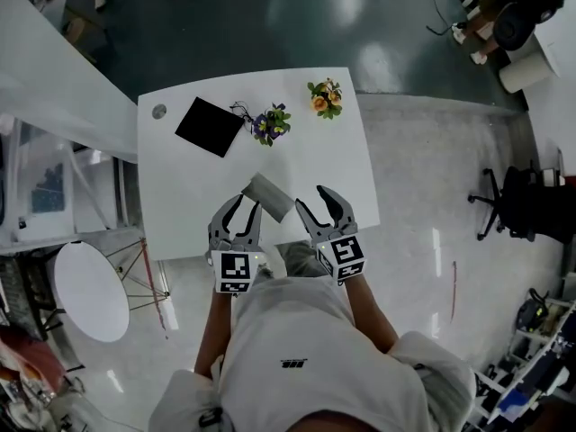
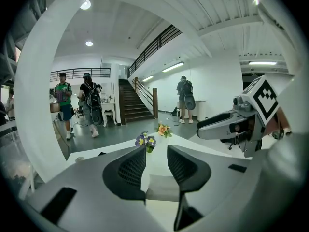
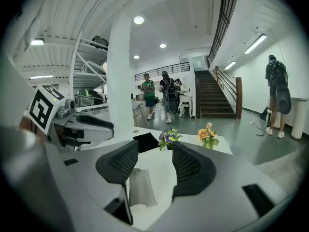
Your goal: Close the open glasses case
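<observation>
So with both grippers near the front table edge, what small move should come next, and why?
Probably ease the left gripper and right gripper forward to bracket the glasses case. Both have their jaws apart with nothing gripped. The case lies on the table just ahead, between them, and neither seems to press on it yet, so closing cannot begin before contact.
</observation>
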Demonstrator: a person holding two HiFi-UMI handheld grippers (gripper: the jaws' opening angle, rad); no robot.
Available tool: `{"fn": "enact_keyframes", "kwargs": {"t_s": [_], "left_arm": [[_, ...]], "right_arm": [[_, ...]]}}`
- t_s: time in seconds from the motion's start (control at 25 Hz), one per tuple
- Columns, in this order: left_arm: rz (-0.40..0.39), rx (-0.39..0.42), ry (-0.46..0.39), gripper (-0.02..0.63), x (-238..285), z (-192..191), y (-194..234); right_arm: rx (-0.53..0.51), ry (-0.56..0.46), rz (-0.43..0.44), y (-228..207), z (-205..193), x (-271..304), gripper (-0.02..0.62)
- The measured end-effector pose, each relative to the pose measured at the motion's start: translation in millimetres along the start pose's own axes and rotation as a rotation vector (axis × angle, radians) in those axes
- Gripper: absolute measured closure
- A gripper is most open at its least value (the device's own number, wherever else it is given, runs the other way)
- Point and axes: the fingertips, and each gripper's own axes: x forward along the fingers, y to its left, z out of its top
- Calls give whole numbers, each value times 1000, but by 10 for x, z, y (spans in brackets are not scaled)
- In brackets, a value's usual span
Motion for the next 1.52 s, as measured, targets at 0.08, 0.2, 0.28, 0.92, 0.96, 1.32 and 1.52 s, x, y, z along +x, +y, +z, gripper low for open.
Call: {"fn": "enact_keyframes", "kwargs": {"t_s": [0.08, 0.2, 0.28, 0.92, 0.96, 1.32, 1.52], "left_arm": [[2, -4, 18, 454, 71, -58, 0], [9, -12, 44, 456, 166, -146, 2], [13, -20, 61, 457, 239, -210, 3], [39, -81, 180, 471, 665, -663, -51], [40, -84, 186, 472, 688, -689, -54], [41, -114, 247, 476, 889, -977, -93], [36, -132, 271, 477, 984, -1091, -120]], "right_arm": [[3, 15, 22, -26, -51, 73, 371], [-2, 39, 56, -62, -130, 182, 371], [-3, 55, 67, -108, -183, 265, 373], [-6, 177, 136, -345, -651, 647, 393], [-6, 184, 139, -358, -675, 667, 394], [-9, 242, 168, -410, -904, 847, 399], [-6, 268, 181, -423, -1020, 936, 399]]}}
